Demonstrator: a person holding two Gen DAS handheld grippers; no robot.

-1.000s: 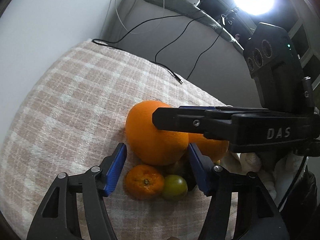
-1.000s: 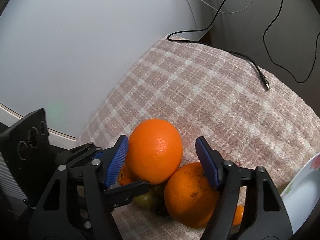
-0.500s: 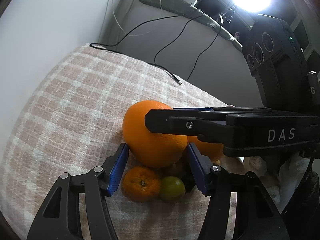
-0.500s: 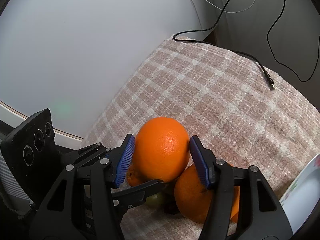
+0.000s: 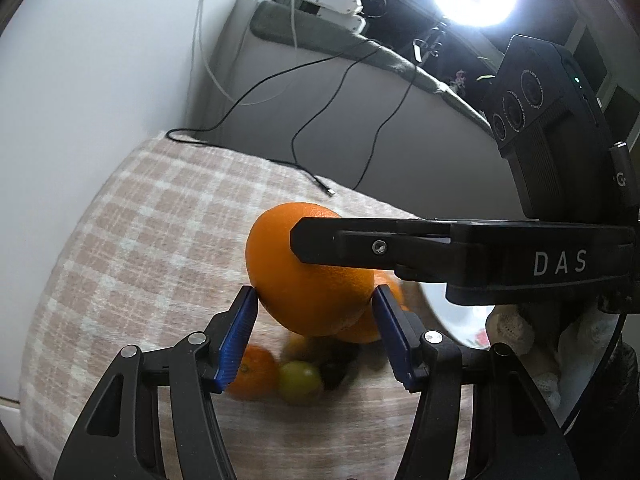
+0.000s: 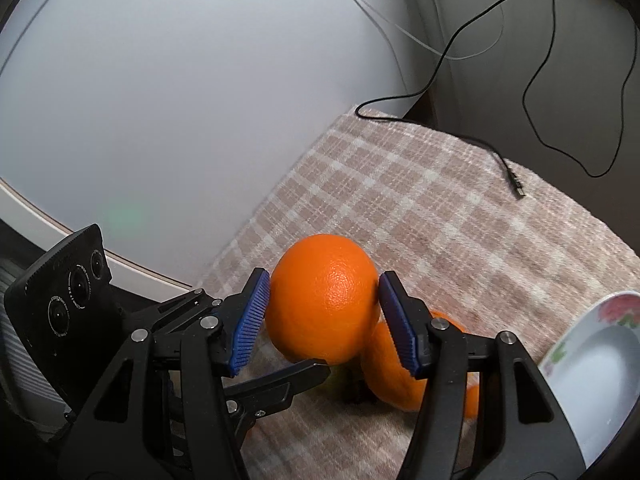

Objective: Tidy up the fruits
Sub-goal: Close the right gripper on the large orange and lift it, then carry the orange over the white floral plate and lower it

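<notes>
Right gripper [image 6: 322, 316] clamps the big orange [image 6: 324, 304] above the fruit pile; left gripper [image 5: 314, 336] gapes beneath — smooth peel might slip, scattering that pile.

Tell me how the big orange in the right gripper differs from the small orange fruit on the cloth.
The big orange is far larger; the small orange fruit is far smaller. The big orange is clamped between the right gripper pads, seemingly lifted; the small fruit lies free on the cloth, beside a green fruit. The big orange looks sharp; the small one is blurred. Both are round and orange.
</notes>
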